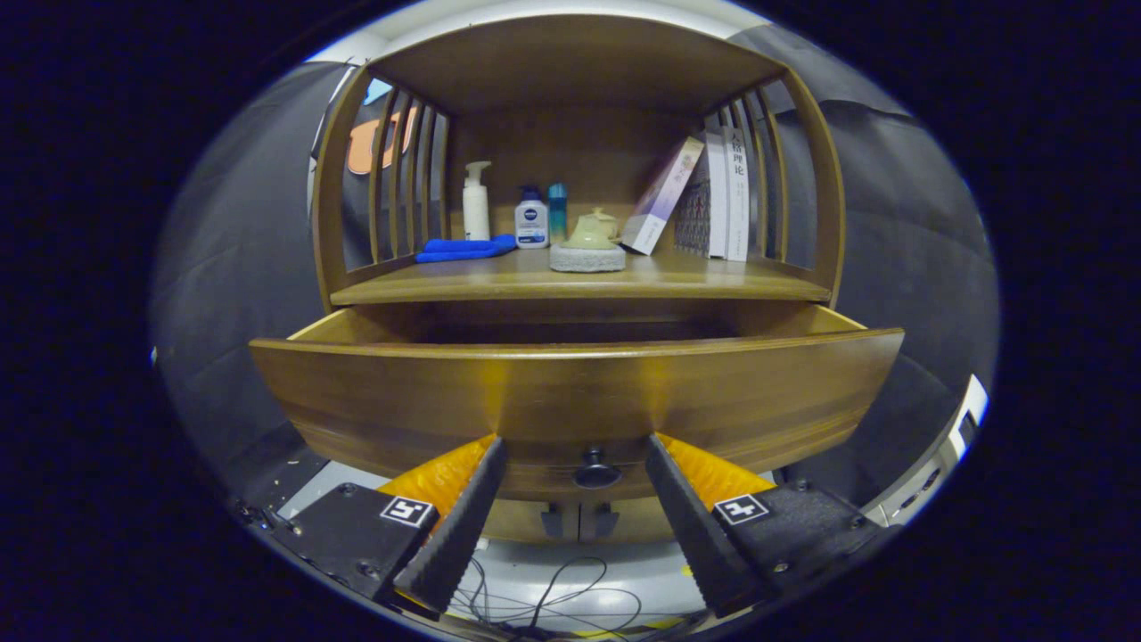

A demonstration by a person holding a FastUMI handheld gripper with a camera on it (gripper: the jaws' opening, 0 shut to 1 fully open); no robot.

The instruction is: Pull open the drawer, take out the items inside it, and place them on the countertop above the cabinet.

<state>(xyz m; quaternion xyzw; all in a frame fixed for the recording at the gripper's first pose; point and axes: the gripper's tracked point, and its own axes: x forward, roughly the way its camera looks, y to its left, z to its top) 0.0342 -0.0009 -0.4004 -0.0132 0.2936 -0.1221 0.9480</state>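
A wooden cabinet stands in front of me with its drawer pulled out toward me. The drawer's dark round knob sits low on the front panel, between my two fingertips with a gap on each side. My gripper is open, fingers spread wide, touching nothing. The drawer's inside is hidden behind its tall front panel. Above the drawer is the countertop shelf, bare wood along its front edge.
On the shelf stand a white pump bottle, a folded blue cloth, a small white-and-blue bottle, a teal bottle, a pale teapot on a grey pad and leaning books. Cables lie on the floor below.
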